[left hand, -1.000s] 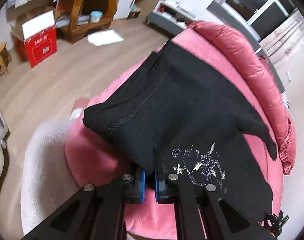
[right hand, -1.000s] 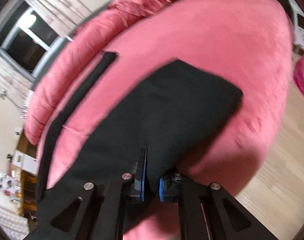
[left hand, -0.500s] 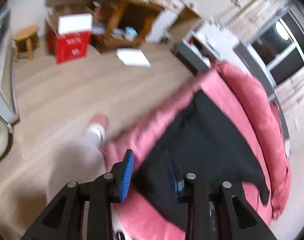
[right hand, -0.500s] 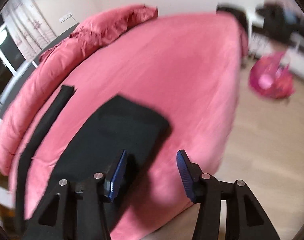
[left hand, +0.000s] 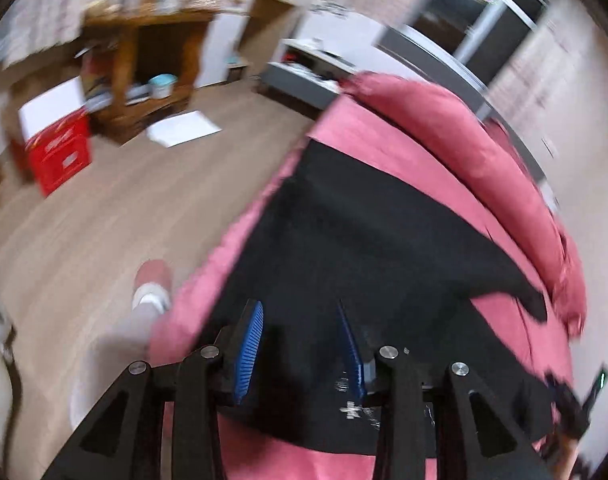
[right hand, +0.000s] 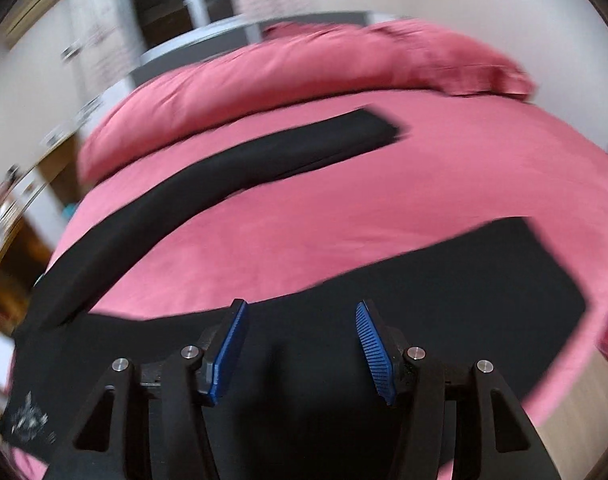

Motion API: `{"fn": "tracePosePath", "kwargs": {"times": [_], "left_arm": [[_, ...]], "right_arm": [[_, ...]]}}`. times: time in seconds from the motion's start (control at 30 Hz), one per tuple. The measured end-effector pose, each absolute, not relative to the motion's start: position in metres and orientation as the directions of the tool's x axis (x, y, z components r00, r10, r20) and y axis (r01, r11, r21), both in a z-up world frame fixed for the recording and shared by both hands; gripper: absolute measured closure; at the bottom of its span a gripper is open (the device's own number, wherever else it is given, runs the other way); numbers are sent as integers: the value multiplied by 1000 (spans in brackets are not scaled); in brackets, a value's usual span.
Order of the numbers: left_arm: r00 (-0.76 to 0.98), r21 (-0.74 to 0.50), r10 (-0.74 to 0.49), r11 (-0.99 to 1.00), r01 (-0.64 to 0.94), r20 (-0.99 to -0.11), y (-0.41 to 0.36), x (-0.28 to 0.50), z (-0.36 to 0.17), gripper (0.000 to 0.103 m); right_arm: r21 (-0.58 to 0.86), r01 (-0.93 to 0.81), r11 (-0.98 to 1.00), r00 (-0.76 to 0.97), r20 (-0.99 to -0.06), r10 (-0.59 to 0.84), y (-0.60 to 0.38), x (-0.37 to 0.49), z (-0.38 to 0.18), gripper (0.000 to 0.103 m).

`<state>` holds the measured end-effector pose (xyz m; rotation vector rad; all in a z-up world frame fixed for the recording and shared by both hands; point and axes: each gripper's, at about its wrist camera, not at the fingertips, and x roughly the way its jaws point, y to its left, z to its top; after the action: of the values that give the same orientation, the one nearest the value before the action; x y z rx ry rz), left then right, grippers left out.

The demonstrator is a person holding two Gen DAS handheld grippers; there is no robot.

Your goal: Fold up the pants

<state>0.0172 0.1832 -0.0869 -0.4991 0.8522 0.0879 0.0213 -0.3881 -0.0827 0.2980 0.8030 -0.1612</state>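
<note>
- The bed, under a pink cover, bears the black pants. They lie spread flat across its near side, and one leg reaches away toward the long pink pillow at the far edge.
- The step in hand looks like the pause after laying the pants out: both tools are free of the cloth and no fold is yet made, so most of the task remains.
- The next move probably calls for taking hold of the far leg or the waist edge and bringing one half over the other, with the edges kept in line.
- The left gripper hangs over the near part of the pants; its jaws have just been opening and stand apart with nothing pinched.
- The right gripper is above the near leg; its jaws have also just been opening, and no cloth is pressed between them.
- A red box stands on the floor by a wooden shelf; its contents cannot be made out.
- A small pale tub sits on the shelf; what it holds is hidden.
</note>
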Motion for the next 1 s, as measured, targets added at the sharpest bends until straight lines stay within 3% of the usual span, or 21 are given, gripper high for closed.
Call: {"fn": "tracePosePath", "kwargs": {"times": [0.23, 0.63, 0.77, 1.0], "left_arm": [[647, -322, -147, 933, -161, -748, 149, 37, -88, 63], [647, -393, -182, 898, -197, -740, 166, 83, -99, 63], [660, -437, -179, 864, -249, -730, 179, 100, -105, 45], [648, -500, -221, 819, -283, -729, 205, 133, -115, 44]], "right_arm": [[118, 82, 990, 700, -714, 28, -299, 62, -100, 46], [9, -26, 1000, 704, -710, 25, -237, 99, -125, 47], [-27, -21, 999, 710, -704, -4, -230, 99, -129, 47], [-37, 3, 999, 702, -712, -29, -230, 101, -135, 41]]}}
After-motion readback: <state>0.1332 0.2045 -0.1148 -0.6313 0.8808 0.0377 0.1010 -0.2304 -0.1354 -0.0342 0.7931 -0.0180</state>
